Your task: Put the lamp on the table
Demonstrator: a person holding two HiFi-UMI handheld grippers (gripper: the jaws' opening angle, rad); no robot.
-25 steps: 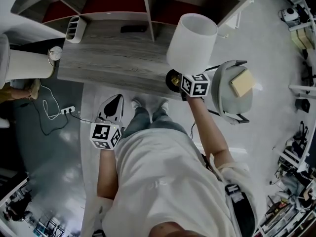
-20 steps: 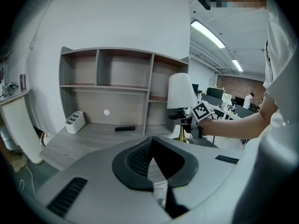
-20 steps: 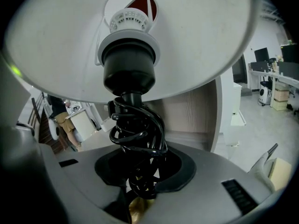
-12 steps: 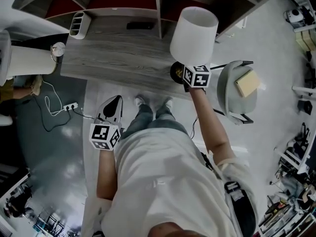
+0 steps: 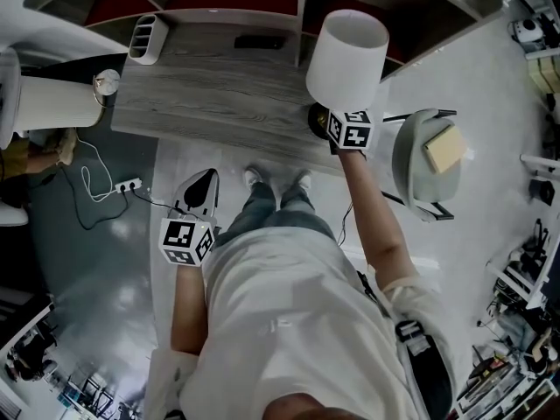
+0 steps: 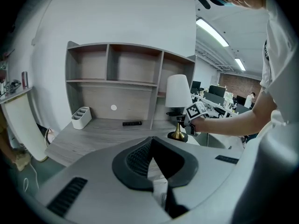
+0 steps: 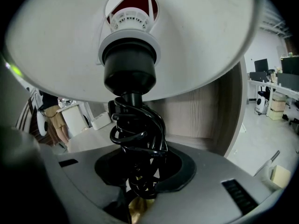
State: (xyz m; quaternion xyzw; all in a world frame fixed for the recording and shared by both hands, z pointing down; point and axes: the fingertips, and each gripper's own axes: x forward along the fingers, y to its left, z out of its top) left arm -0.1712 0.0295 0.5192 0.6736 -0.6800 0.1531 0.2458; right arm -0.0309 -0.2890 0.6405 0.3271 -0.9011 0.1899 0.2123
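Head view: the right gripper [image 5: 337, 128] is holding the lamp [image 5: 346, 55] upright at the table's [image 5: 210, 103] near right corner, upper centre; the left gripper [image 5: 199, 191] is hanging over the floor [image 5: 105, 261], lower left.

Left gripper view: its jaws are pressing together, empty.

Right gripper view: its jaws are pinching the lamp's stem, wound with black cord [image 7: 138, 134].

- You're standing in an open-plan office.
- Past your right arm, rows of desks carry dark monitors [image 6: 217, 91] under long ceiling light strips [image 6: 212, 31].
- In front of you stands a grey wood-grain table [image 5: 210, 94] with an open shelf unit [image 6: 117, 78] at its back and a white desk organiser [image 5: 147, 39] on top.
- A grey chair [image 5: 407, 166] sits just beside the table.
- A power strip [image 5: 129, 185] and its cable lie on the glossy grey floor [image 5: 105, 269].
- Cluttered benches [image 5: 516, 318] line the room's edge on your right.
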